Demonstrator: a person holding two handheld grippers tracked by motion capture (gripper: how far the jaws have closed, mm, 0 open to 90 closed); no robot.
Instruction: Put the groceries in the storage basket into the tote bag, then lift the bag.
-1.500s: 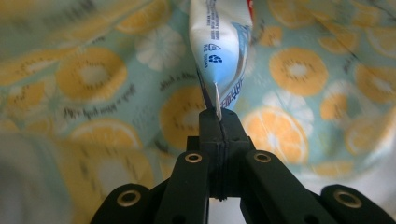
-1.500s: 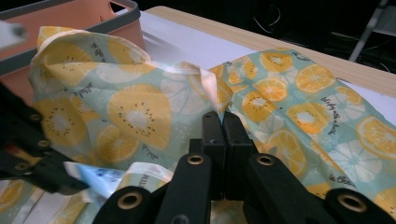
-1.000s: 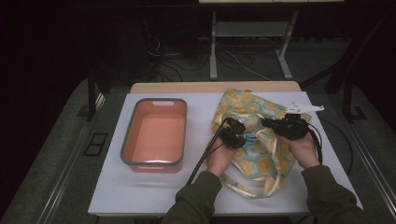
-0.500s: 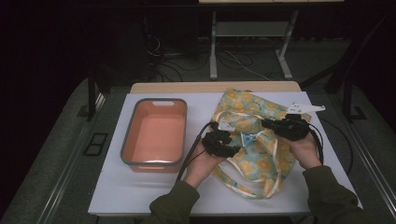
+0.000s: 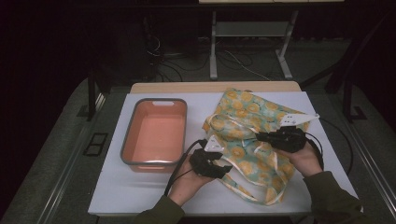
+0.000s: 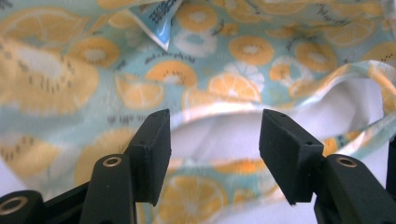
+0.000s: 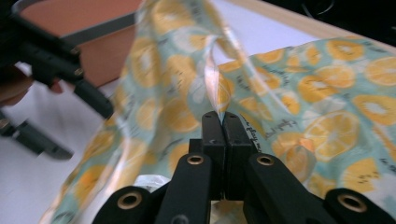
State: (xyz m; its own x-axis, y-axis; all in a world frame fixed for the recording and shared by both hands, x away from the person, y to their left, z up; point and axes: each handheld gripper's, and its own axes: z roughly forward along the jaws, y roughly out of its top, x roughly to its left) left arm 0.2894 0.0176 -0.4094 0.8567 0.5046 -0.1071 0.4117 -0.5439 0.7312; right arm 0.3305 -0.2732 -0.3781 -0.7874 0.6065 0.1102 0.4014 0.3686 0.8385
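Observation:
A cloth bag (image 5: pixel 252 121) printed with orange slices lies on the white table (image 5: pixel 140 191), right of centre. My right gripper (image 5: pixel 258 136) is shut on a fold of the bag's rim (image 7: pixel 219 93) and holds it raised. My left gripper (image 5: pixel 228 169) sits at the bag's near-left edge, pointing at it. In the left gripper view its jaws have just been opening and stand apart (image 6: pixel 215 135) with nothing pressed between them. The bag's mouth (image 6: pixel 243 126) gapes just beyond them. A small blue-and-white packet (image 6: pixel 156 23) lies on the fabric farther off.
An empty orange tub (image 5: pixel 154 101) with a grey rim stands left of the bag. A wooden strip (image 5: pixel 215 87) edges the table's far side. Cables trail from both grippers across the table. Dark floor and a metal stand (image 5: pixel 247 42) lie beyond.
My left gripper has let go of the bag, drawn back toward the near-left, and its jaws have opened. The right gripper still pinches the bag and has shifted only slightly.

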